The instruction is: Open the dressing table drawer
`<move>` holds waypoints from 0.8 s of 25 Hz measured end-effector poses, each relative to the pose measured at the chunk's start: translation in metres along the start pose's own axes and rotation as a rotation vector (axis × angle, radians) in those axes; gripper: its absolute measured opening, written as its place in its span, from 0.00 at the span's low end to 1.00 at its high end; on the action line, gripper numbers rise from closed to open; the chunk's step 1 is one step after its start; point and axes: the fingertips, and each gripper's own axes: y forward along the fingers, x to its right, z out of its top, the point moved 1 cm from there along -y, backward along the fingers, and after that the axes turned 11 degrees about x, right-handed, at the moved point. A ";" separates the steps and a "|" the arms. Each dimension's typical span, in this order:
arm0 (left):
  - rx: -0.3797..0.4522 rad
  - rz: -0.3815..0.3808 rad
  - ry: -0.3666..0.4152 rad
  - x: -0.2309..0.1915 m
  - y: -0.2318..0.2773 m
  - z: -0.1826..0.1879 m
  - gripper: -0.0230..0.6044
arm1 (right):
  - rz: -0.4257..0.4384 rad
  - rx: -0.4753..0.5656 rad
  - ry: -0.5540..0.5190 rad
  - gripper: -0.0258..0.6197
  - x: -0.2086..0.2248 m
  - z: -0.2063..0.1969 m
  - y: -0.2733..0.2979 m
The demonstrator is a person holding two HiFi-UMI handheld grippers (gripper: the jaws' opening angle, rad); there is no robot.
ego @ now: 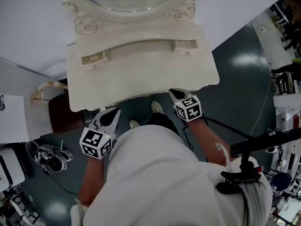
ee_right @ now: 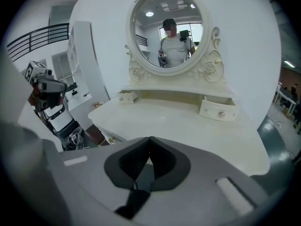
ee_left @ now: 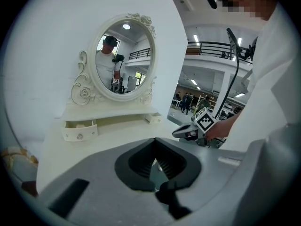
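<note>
Drawers (ego: 94, 60): two small, on dressing table counter (ego: 141, 76), both slightly out.
Left gripper (ego: 114, 112): at counter's front edge, jaws pressed together, empty.
Right gripper (ego: 173, 92): same edge, jaws together, empty.

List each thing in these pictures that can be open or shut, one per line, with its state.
Left small drawer: pulled partly out, open.
Right small drawer: pulled partly out, open.
Left gripper: shut, nothing held, at the table's front edge.
Right gripper: shut, nothing held, at the table's front edge.
</note>
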 end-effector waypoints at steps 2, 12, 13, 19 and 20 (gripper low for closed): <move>0.006 0.003 -0.003 0.000 -0.005 -0.003 0.04 | 0.030 -0.002 -0.021 0.04 -0.016 0.003 0.000; 0.007 0.025 -0.012 -0.005 -0.027 -0.016 0.04 | 0.085 0.019 -0.063 0.04 -0.053 0.016 0.004; 0.004 0.029 -0.012 -0.006 -0.029 -0.017 0.04 | 0.088 0.021 -0.064 0.04 -0.055 0.017 0.005; 0.010 0.034 -0.005 -0.008 -0.037 -0.019 0.04 | 0.101 0.031 -0.079 0.04 -0.068 0.020 0.009; 0.009 0.036 -0.005 -0.009 -0.039 -0.020 0.04 | 0.104 0.032 -0.080 0.04 -0.071 0.020 0.010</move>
